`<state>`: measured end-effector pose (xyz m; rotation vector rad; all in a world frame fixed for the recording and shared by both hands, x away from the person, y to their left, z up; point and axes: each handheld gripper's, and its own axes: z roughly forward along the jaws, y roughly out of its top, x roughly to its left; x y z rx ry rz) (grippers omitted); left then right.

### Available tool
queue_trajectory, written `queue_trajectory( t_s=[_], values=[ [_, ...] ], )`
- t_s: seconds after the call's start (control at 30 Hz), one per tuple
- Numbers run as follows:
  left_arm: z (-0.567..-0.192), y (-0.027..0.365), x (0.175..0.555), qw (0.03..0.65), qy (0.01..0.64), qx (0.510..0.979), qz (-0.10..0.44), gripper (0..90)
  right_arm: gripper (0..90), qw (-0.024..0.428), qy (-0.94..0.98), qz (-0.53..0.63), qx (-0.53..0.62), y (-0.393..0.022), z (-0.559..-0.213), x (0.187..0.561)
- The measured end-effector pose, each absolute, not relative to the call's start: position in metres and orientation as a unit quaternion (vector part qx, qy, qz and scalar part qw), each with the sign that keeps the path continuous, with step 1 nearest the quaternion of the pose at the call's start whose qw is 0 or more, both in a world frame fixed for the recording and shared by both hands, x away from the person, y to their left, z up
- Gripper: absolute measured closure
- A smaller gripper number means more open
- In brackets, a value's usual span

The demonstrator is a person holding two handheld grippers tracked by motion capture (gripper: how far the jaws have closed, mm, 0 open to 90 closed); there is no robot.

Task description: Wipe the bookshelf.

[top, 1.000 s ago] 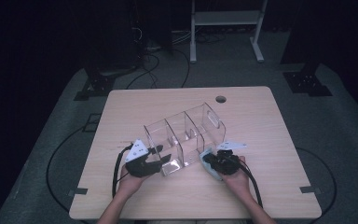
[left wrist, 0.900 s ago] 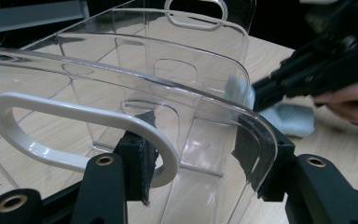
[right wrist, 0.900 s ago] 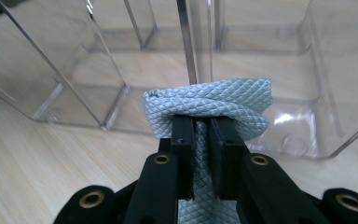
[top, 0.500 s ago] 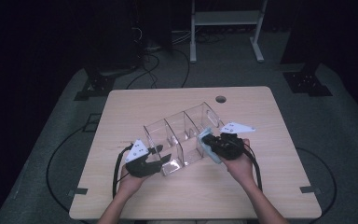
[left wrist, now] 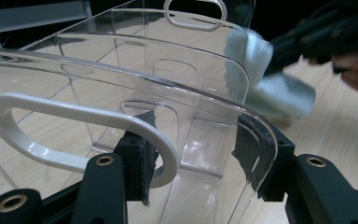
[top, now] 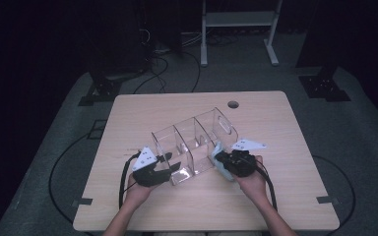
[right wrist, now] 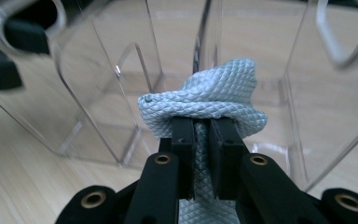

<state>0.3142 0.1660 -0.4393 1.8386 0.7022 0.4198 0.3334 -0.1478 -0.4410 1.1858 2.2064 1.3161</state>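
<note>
Wiping the clear organizer

Your left gripper (left wrist: 193, 163) clamps the clear divided organizer's (top: 194, 140) end wall; your right gripper (right wrist: 201, 140) pinches a pale blue cloth (right wrist: 209, 95) against it.

A light wooden table (top: 275, 206) is standing on grey carpet (top: 364, 147). A round cable hole (top: 233, 104) is sitting near the table's far edge. Black cables (top: 162, 73) are lying beyond it, beside a white metal frame (top: 238, 19).

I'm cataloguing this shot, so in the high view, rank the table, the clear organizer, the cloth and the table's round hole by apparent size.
1. Table
2. Clear organizer
3. Cloth, partly hidden by the right claw
4. Round hole, close to the cloth's visible part, so unsure.
</note>
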Motion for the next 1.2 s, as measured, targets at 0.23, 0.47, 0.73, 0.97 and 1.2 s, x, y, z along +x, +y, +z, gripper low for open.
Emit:
queue_trajectory(
  t_s=[0.23, 0.47, 0.73, 0.97, 1.2],
  values=[
    [-0.439, 0.166, 0.314, 0.534, 0.293, 0.773, 0.176, 48.1, 81.3, 0.127, 0.795, 0.405, 0.433, -0.142, -0.484, 0.341],
    [-0.439, 0.165, 0.314, 0.535, 0.295, 0.772, 0.176, 48.0, 81.4, 0.146, 0.783, 0.433, 0.422, -0.144, -0.462, 0.336],
    [-0.439, 0.165, 0.314, 0.534, 0.293, 0.774, 0.174, 47.9, 81.3, 0.143, 0.778, 0.439, 0.426, -0.145, -0.463, 0.336],
    [-0.437, 0.165, 0.314, 0.532, 0.292, 0.777, 0.168, 43.9, 81.2, 0.136, 0.783, 0.431, 0.427, -0.144, -0.466, 0.337],
    [-0.436, 0.17, 0.308, 0.538, 0.3, 0.771, 0.164, 42.1, 81.1, 0.148, 0.771, 0.454, 0.422, -0.146, -0.452, 0.334]
  ],
)
